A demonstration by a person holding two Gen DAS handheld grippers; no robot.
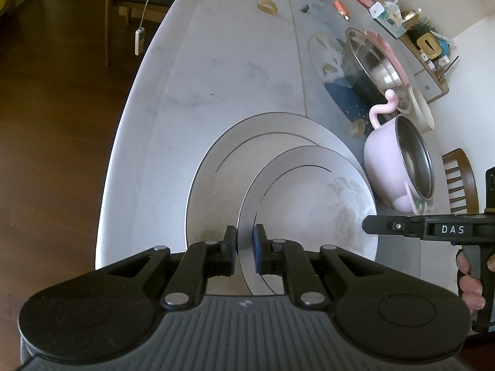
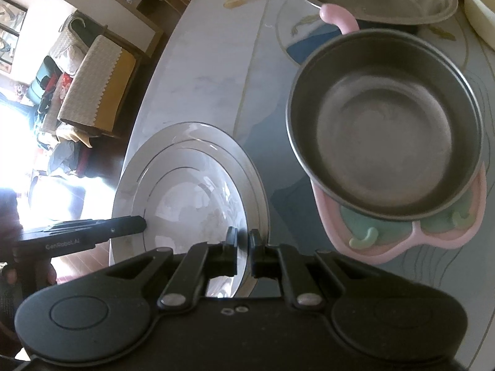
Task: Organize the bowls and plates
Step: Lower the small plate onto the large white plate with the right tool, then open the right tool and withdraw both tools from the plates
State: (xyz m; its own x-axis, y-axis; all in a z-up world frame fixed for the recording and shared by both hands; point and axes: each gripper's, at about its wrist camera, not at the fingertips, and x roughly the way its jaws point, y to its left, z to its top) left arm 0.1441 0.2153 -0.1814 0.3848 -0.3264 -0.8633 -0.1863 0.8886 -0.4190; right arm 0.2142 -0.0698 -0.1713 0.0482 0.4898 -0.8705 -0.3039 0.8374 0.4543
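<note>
left gripper [image 1: 245,249] and right gripper [image 2: 243,252] each pinch opposite rims of the small plate [image 1: 309,204], held over the large plate [image 1: 216,167] at the table's [image 1: 216,71] near edge; beyond, pink bowl [image 1: 399,160], steel bowl [image 1: 374,61].

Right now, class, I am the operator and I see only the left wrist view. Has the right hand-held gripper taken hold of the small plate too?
Observer: Yes. The right wrist view shows the right hand-held gripper shut on the rim of the small plate.
Operator: Is anything inside the pink bowl?
Observer: No. That view looks straight into the pink bowl, and its steel bottom is bare.
</note>
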